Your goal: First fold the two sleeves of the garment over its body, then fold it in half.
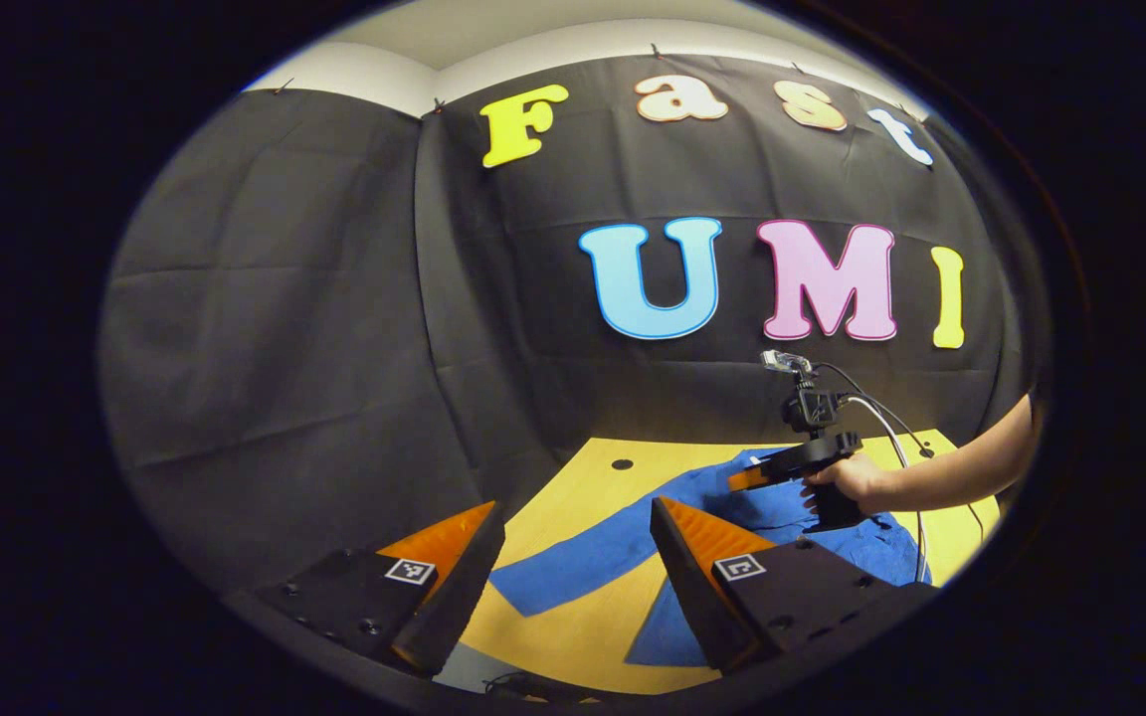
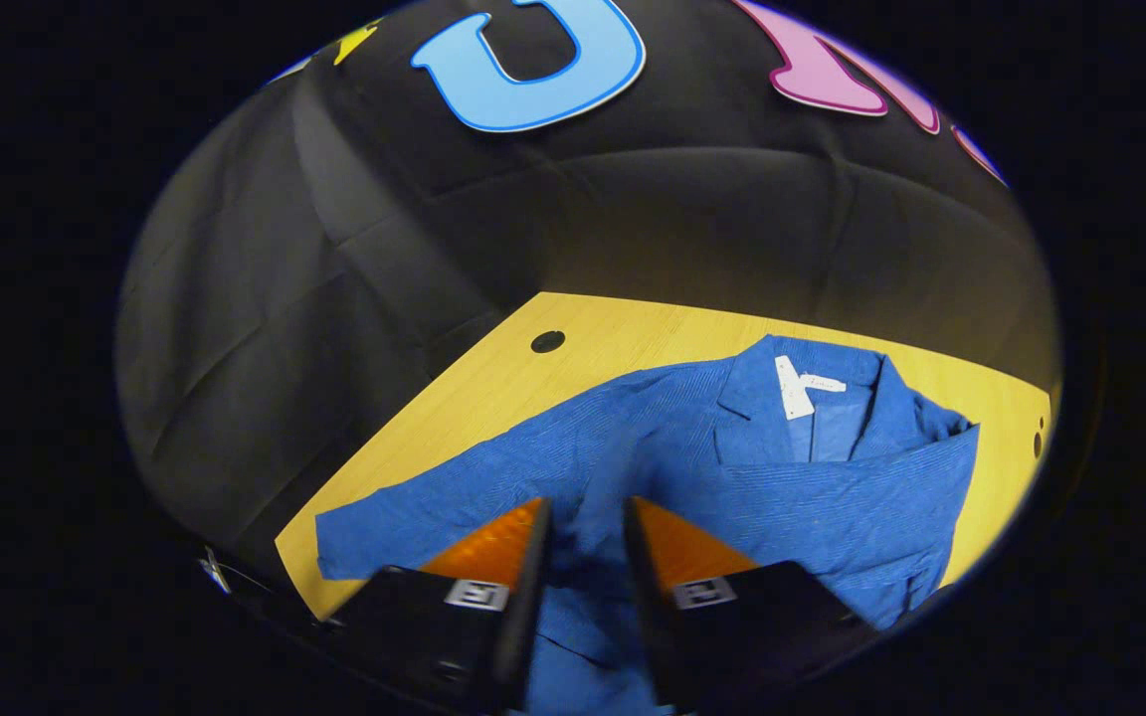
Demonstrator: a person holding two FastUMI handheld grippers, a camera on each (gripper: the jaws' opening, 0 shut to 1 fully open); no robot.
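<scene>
I can read no text here. A white label (image 2: 794, 386) sits inside the collar of the blue garment (image 2: 782, 487), right of centre in the right gripper view, its print too small to make out. My tools' fingers (image 1: 732, 567) carry small square black-and-white markers, coded patterns, not words.

Matt ribbed cloth garment (image 2: 782, 497) on smooth wood table (image 2: 633, 333).
</scene>
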